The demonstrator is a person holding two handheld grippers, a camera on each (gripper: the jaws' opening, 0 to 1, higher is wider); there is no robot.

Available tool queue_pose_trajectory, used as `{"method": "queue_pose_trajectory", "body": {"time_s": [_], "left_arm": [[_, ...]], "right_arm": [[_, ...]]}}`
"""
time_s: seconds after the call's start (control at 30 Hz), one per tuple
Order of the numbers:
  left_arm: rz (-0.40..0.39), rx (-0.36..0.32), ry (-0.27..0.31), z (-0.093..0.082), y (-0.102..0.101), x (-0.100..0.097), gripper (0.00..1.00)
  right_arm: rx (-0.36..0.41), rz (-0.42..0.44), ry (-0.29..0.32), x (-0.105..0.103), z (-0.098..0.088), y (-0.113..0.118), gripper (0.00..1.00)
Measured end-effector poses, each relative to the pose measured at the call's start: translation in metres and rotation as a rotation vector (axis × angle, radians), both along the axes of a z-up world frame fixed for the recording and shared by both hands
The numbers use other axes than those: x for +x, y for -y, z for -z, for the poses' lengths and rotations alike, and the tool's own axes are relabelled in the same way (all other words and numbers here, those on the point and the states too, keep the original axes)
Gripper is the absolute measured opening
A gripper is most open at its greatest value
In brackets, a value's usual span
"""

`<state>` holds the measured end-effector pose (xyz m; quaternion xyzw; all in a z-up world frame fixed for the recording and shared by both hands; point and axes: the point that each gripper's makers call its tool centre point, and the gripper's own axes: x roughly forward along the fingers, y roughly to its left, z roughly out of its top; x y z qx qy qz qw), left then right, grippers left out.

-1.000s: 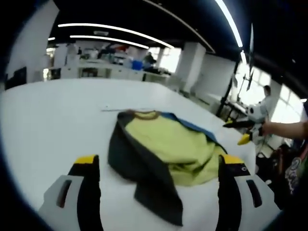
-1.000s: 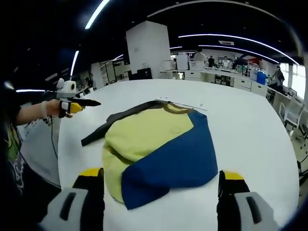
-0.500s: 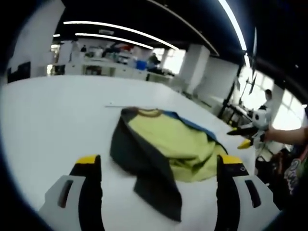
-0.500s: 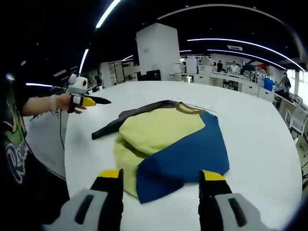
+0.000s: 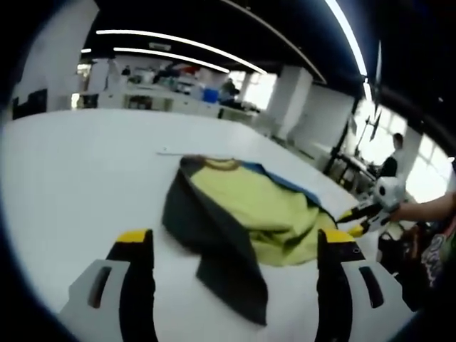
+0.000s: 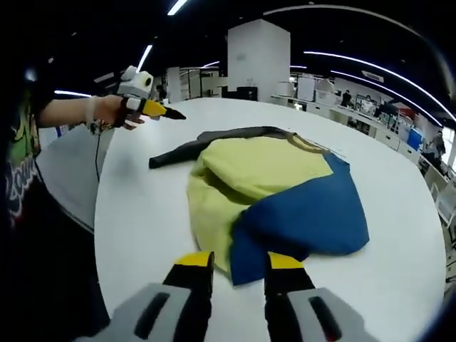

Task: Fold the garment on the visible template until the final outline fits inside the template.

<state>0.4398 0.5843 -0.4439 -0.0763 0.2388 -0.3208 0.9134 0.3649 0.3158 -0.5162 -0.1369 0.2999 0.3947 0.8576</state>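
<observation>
The right gripper hung with jaws narrowed but empty just before the blue hem of the shirt, loosely bunched on the white tabletop. The left gripper stood wide. A hem grasp likely came next, then another fold.

Your garment lies on the table, its sleeve reaching far-left; the left gripper seemingly hovers farther left.

A yellow, blue and dark grey garment lies crumpled near the white tabletop's rounded edge. The right gripper, jaws nearly closed, hovers just beside the blue hem. The left gripper hangs over the far edge.
</observation>
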Motion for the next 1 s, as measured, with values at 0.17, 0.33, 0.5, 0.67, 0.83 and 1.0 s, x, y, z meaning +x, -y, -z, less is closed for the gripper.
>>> {"method": "queue_pose_trajectory", "body": {"time_s": [0.17,0.33,0.5,0.67,0.83,1.0], "left_arm": [[-0.008,-0.002,0.003,0.000,-0.003,-0.002,0.89],[-0.017,-0.009,0.003,0.000,-0.005,-0.002,0.87],[-0.018,-0.009,0.004,0.000,-0.005,-0.001,0.86],[-0.021,-0.009,-0.001,0.002,-0.007,-0.002,0.85],[-0.022,-0.005,-0.004,0.004,-0.008,-0.003,0.84],[-0.026,-0.007,-0.004,0.004,-0.010,-0.002,0.83]], "right_arm": [[-0.018,-0.002,0.002,0.001,0.004,-0.003,0.17],[-0.056,-0.005,0.016,0.002,0.009,-0.002,0.10],[-0.066,0.010,0.027,0.003,0.009,0.001,0.01],[-0.050,0.027,0.020,0.004,0.004,0.003,0.00],[0.029,0.088,-0.022,0.006,-0.015,0.008,0.00],[0.078,0.162,-0.031,0.021,-0.048,0.034,0.00]]}}
